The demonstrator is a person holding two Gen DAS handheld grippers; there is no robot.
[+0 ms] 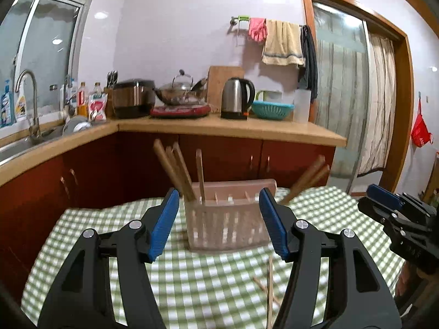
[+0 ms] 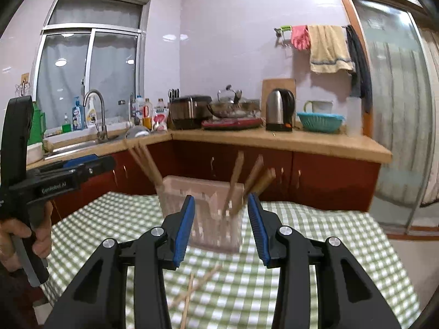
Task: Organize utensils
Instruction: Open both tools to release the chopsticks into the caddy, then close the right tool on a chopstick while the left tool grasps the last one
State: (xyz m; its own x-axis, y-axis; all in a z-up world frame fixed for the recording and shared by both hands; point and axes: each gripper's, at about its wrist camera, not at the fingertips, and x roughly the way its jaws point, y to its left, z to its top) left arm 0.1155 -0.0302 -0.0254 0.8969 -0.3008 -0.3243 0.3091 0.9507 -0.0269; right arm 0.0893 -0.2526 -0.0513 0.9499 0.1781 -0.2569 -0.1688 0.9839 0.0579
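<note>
Left gripper (image 1: 219,224) jaws apart and empty, right gripper (image 2: 221,229) likewise, holder (image 1: 229,219) at 12 o'clock on checked cloth (image 1: 192,282), chopsticks (image 1: 175,170) upright inside leaning 11 and 1, two loose chopsticks (image 2: 192,288) crossed at 6.

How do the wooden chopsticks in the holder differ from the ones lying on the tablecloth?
The dark wooden chopsticks in the translucent slotted holder stand leaning, ends up; the pale thin chopsticks lie flat and crossed on the green checked tablecloth. The standing ones look thicker and browner. Neither pair is gripped.
</note>
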